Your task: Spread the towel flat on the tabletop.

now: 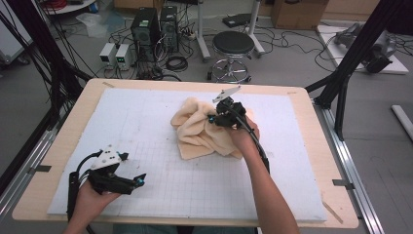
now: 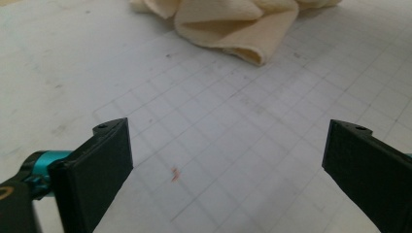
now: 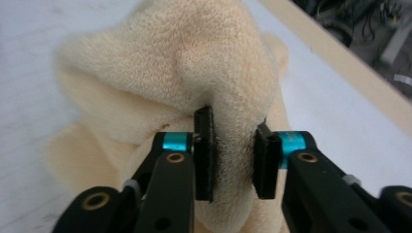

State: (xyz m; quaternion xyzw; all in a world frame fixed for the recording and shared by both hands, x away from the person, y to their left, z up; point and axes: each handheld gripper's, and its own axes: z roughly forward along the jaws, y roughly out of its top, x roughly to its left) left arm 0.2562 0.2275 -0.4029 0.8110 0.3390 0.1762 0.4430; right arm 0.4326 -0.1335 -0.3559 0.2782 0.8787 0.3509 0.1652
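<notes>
Cream towel [image 3: 160, 63] pinched in right gripper [image 3: 234, 155].

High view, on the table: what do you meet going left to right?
Left gripper, open, over the white gridded mat → crumpled cream terry towel → right gripper, pinching the towel's top fold → bare wooden table edge.

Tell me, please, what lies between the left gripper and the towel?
Nothing but bare gridded mat: in the high view and the left gripper view, the left gripper, jaws open, faces the towel across it.
</notes>
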